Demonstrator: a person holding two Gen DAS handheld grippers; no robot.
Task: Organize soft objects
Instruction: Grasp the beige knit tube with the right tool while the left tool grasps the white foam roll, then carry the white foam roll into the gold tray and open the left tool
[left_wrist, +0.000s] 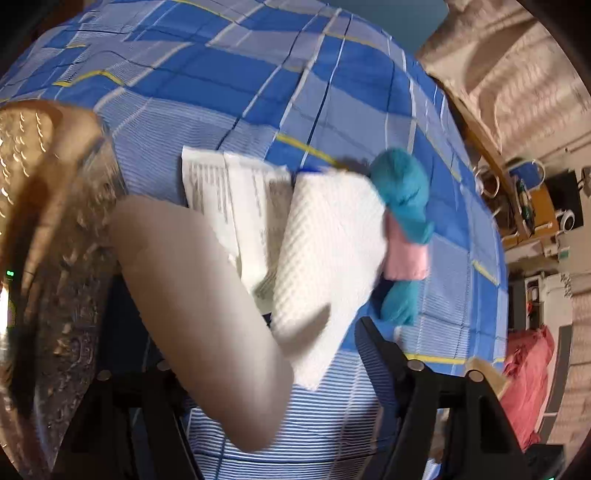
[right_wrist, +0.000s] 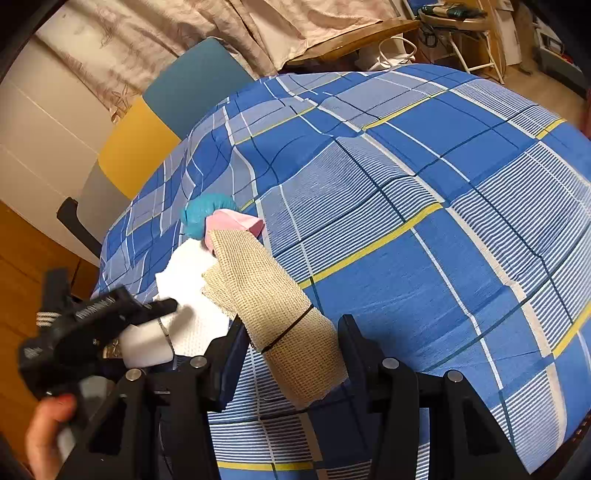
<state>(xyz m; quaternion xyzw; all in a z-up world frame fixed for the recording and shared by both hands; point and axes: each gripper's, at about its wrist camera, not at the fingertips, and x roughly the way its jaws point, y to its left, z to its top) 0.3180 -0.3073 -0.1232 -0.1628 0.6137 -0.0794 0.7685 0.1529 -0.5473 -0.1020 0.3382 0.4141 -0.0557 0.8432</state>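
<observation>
A small pile of soft things lies on the blue plaid bedsheet (left_wrist: 332, 92): a white waffle cloth (left_wrist: 328, 254), a teal yarn skein (left_wrist: 404, 184), a pink cloth (left_wrist: 406, 254) and a printed paper sheet (left_wrist: 229, 192). My left gripper (left_wrist: 280, 387) is open, with a pale blurred object (left_wrist: 207, 314) close in front of it. In the right wrist view my right gripper (right_wrist: 291, 354) is open around a beige mesh cloth (right_wrist: 273, 295) bound by a black band. The mesh lies over the white cloth (right_wrist: 188, 295), the pink cloth (right_wrist: 232, 221) and the teal yarn (right_wrist: 201, 214). The left gripper (right_wrist: 162, 306) reaches in there.
A brown mesh mass (left_wrist: 44, 240) fills the left edge of the left wrist view. A red bundle (left_wrist: 528, 376) and cluttered furniture stand right of the bed. In the right wrist view, teal and yellow panels (right_wrist: 166, 122), a curtain (right_wrist: 184, 26) and wooden flooring (right_wrist: 22, 277) are beyond the bed.
</observation>
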